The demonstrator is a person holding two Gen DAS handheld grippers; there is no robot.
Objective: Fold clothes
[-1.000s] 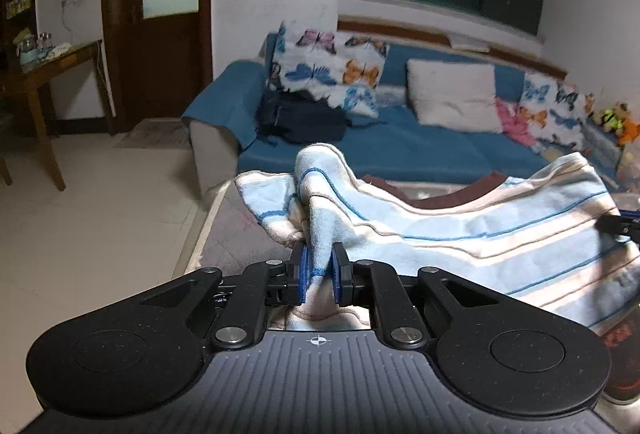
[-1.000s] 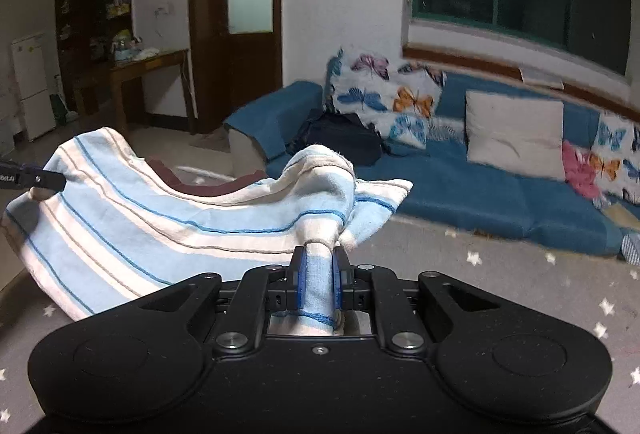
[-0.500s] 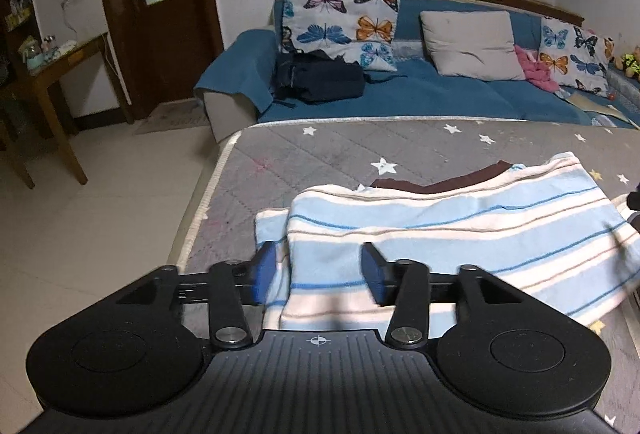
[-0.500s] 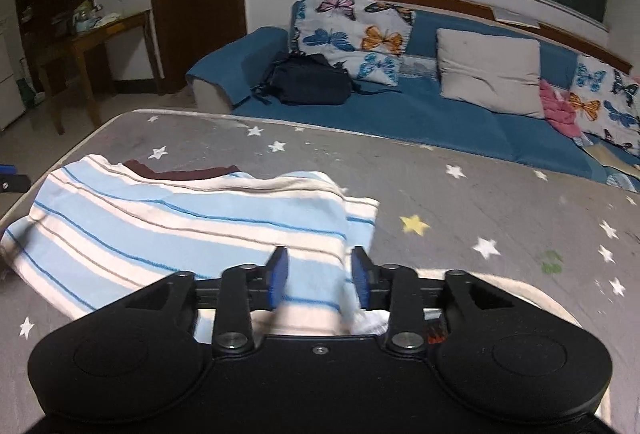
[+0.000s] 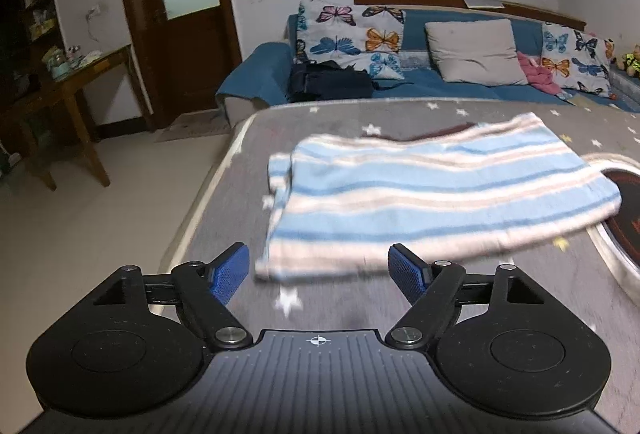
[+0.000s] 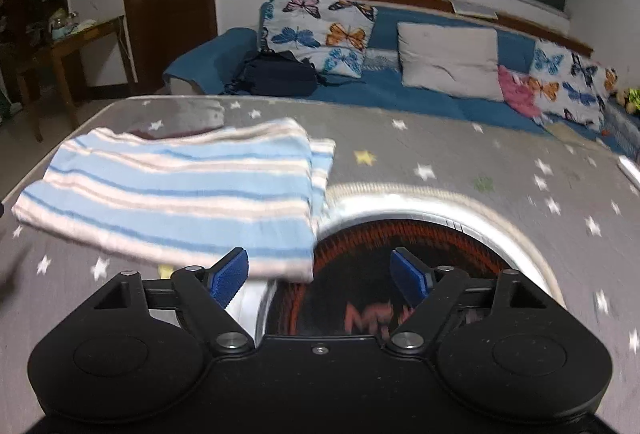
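Note:
A blue, white and pink striped garment (image 5: 432, 194) lies folded flat on the grey star-patterned bed (image 5: 328, 314). It also shows in the right wrist view (image 6: 180, 190). A dark maroon piece (image 5: 440, 132) peeks out at its far edge. My left gripper (image 5: 318, 272) is open and empty, just short of the garment's near left corner. My right gripper (image 6: 320, 274) is open and empty, by the garment's near right corner.
A round white-rimmed mat with a black and red centre (image 6: 400, 274) lies on the bed, partly under the garment's right end. A blue sofa (image 6: 400, 90) with pillows and a dark bag (image 6: 280, 76) stands behind. The bed's left edge (image 5: 200, 202) drops to the floor; a wooden table (image 5: 72, 86) stands left.
Both grippers held the garment lifted a second ago. They lowered it onto the bed, opened, let go, and have pulled back from it.

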